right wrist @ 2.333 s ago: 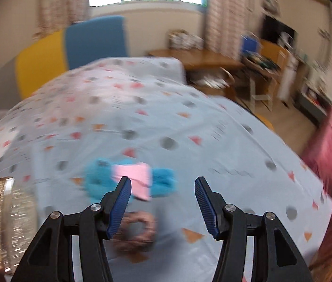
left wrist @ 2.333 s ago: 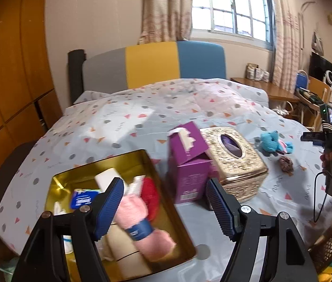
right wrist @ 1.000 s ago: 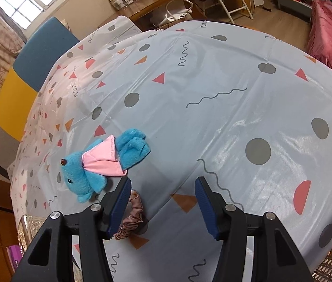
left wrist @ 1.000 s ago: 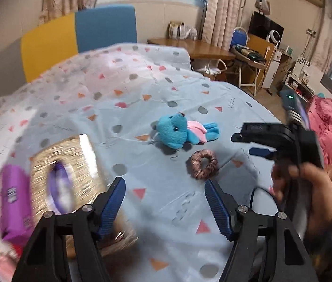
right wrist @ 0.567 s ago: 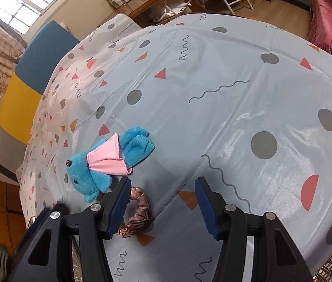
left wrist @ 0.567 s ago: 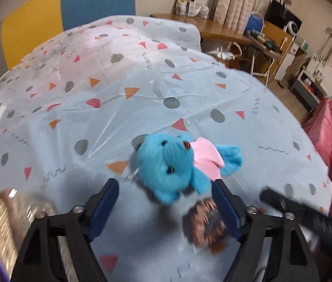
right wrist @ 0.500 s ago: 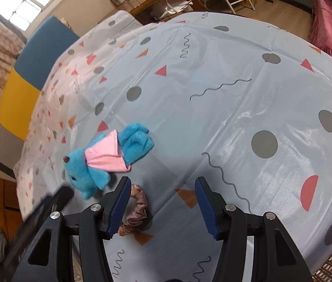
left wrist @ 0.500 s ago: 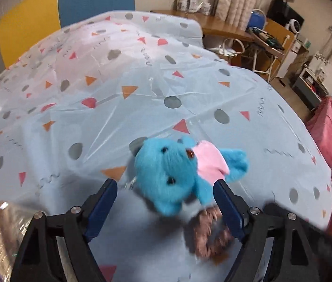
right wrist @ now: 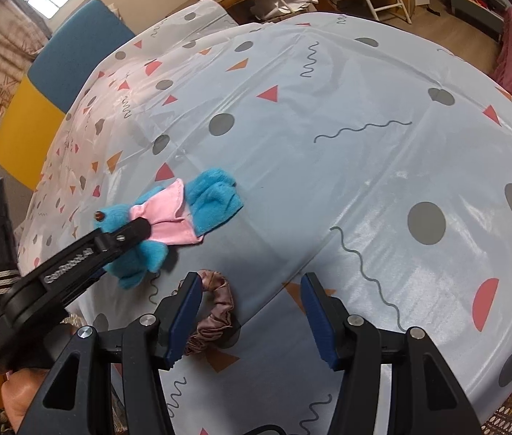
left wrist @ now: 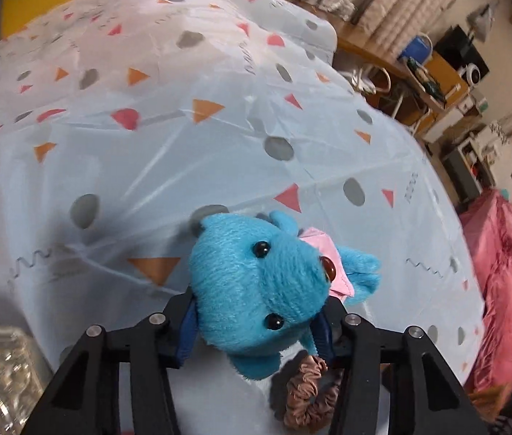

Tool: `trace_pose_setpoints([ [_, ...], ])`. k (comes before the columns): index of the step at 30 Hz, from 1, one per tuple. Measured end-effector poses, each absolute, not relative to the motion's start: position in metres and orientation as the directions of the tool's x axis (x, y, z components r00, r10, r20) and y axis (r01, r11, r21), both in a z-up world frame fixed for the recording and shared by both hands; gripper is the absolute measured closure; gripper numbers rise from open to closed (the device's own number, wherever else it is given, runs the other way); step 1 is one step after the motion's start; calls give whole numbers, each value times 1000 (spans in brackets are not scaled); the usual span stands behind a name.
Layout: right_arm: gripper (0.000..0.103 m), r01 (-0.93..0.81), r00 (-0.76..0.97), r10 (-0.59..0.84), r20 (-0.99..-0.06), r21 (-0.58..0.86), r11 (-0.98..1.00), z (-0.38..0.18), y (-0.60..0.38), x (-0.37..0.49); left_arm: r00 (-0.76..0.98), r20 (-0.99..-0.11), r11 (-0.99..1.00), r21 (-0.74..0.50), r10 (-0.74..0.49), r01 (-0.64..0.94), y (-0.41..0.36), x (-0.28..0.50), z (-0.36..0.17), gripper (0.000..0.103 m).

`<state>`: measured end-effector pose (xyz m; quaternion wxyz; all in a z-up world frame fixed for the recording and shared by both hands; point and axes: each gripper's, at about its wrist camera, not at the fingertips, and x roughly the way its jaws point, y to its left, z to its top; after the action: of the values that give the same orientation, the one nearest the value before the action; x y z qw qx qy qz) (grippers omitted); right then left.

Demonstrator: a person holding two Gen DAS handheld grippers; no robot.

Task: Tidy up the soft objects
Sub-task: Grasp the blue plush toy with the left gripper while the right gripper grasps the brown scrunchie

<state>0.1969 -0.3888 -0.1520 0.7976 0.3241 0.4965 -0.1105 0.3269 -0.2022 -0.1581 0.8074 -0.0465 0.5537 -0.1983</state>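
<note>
Covering the bed, a patterned sheet (right wrist: 328, 166) lies beside a desk (left wrist: 382, 54).

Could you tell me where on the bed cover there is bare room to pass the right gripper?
Bare cover spreads right of and beyond the blue plush toy. It is crowded at lower left, where the left gripper clamps the toy beside the brown scrunchie.
</note>
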Motion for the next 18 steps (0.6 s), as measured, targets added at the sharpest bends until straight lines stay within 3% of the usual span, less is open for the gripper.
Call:
trace_pose_setpoints([
  [7,46,373,421,228,-878,396,839,-162,-355,219,354,-854,916,-297,-381,269,-190,319,-127,51],
  [10,40,346,415,204,-887,361,866,-162,-342,226,378,-840,914,-299,-389,276,-187,316,-111,51],
  [15,41,335,386,106,-917,246,910,-168,-328,235,406,-818,908,-317,-408,274,-180,316,-87,51],
  [17,58,348,375,61,-925,201,916,-170,-331,236,418,-810,909,-327,-411,259,-177,318,-79,51],
  [18,74,352,375,51,-926,194,916,-170,-333,235,422,-807,908,-336,-414,249,-174,318,-74,51],
])
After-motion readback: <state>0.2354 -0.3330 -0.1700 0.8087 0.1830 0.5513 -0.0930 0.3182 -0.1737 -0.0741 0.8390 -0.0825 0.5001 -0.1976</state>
